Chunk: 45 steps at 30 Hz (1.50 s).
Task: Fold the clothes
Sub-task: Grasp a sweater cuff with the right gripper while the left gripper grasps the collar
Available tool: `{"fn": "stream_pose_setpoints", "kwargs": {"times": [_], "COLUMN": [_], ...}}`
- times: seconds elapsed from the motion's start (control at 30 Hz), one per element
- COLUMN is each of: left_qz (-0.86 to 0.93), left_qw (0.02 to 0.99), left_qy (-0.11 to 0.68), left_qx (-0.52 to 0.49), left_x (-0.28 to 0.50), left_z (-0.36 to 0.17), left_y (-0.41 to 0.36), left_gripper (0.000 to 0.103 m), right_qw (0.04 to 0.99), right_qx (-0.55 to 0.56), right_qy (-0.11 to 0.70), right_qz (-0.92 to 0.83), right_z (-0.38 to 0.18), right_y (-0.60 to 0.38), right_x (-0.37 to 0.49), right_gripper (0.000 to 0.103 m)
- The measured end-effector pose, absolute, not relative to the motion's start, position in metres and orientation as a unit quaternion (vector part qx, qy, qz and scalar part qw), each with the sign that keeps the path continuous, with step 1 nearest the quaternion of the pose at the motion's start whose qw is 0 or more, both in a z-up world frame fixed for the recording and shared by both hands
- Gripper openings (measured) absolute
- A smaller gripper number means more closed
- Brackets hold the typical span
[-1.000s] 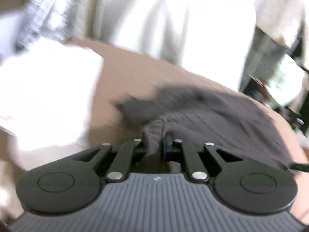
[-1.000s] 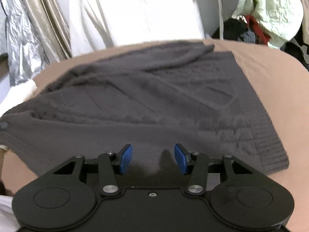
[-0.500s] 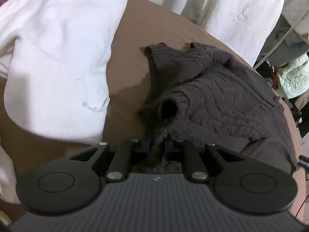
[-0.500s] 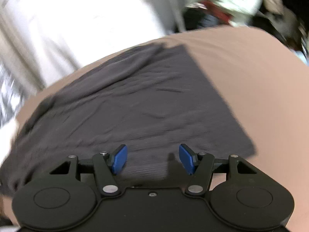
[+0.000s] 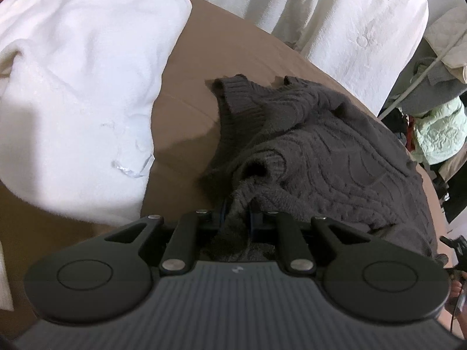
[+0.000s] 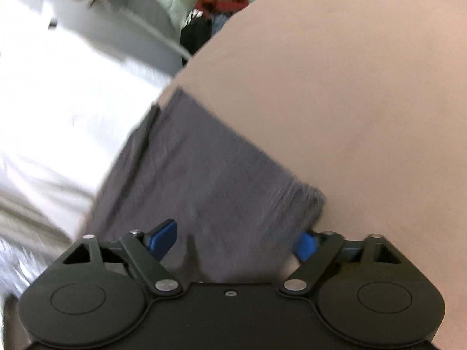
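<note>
A dark grey cable-knit sweater [image 5: 335, 157] lies bunched on the tan bed sheet [image 5: 221, 55]. My left gripper [image 5: 236, 218] is shut on a fold of its knit near a rolled cuff [image 5: 262, 166]. In the right wrist view the sweater's ribbed hem [image 6: 221, 175] lies flat on the sheet [image 6: 364, 102], blurred by motion. My right gripper [image 6: 233, 242] hangs over that hem corner, its jaws opening wide. The cloth lies under and between the blue pads [image 6: 163, 234], which do not press on it.
A thick white blanket [image 5: 73, 96] fills the left of the bed. White draped cloth [image 5: 344, 17] hangs behind the bed, with a pale green quilted garment [image 5: 440, 134] and dark clutter at the right. Bare tan sheet stretches right of the hem.
The left gripper sank with its fold of sweater, which now lies bunched. The right gripper rolled and slid to the hem corner, its jaws spreading wider.
</note>
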<state>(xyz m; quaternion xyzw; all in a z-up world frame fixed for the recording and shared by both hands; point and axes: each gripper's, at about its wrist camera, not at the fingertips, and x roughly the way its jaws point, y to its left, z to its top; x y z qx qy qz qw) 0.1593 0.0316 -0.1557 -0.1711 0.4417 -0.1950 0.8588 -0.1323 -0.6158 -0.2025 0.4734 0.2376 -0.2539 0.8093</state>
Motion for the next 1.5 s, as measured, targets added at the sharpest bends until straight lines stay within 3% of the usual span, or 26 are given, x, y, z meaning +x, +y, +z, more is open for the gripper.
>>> {"fn": "stream_pose_setpoints", "kwargs": {"times": [0.07,0.1,0.23,0.37,0.6,0.87,1.03,1.27,1.37,1.43,1.5], "left_qz": [-0.199,-0.201,-0.216,-0.26,-0.247,-0.251,-0.237,-0.241,-0.195,-0.185,-0.178], "left_qw": [0.862,0.864,0.863,0.833,0.814,0.827,0.829,0.824,0.84,0.856,0.886], "left_qy": [0.434,0.428,0.402,0.403,0.478,0.454,0.457,0.477,0.457,0.409,0.364], "left_qx": [-0.171,-0.174,-0.216,-0.276,-0.218,-0.217,-0.219,-0.187,-0.216,-0.257,-0.224], "left_x": [0.157,0.155,0.143,0.123,0.109,0.108,0.11,0.11,0.107,0.104,0.111], "left_z": [-0.154,-0.152,-0.134,-0.114,-0.142,-0.129,-0.129,-0.134,-0.124,-0.106,-0.08], "left_y": [0.031,0.032,0.049,0.062,0.035,0.041,0.048,0.04,0.051,0.067,0.07], "left_gripper": [0.013,0.01,0.008,0.007,0.006,0.006,0.006,0.008,0.016,0.037,0.052], "right_qw": [0.828,0.838,0.88,0.9,0.845,0.844,0.822,0.818,0.832,0.85,0.863], "right_qx": [0.411,0.37,0.212,0.159,0.104,0.108,0.108,0.155,0.217,0.254,0.288], "right_qy": [0.267,0.294,0.298,0.239,0.318,0.31,0.378,0.384,0.385,0.354,0.317], "right_qz": [-0.272,-0.274,-0.303,-0.329,-0.416,-0.425,-0.413,-0.399,-0.334,-0.297,-0.267], "right_z": [-0.196,-0.193,-0.157,-0.112,-0.163,-0.149,-0.175,-0.168,-0.173,-0.162,-0.146], "right_y": [-0.609,-0.604,-0.579,-0.562,-0.572,-0.569,-0.577,-0.582,-0.598,-0.609,-0.623], "right_x": [-0.11,-0.1,-0.089,-0.136,-0.17,-0.185,-0.185,-0.199,-0.205,-0.216,-0.224], "right_gripper": [0.032,0.017,0.013,0.011,0.011,0.011,0.011,0.012,0.025,0.048,0.059]}}
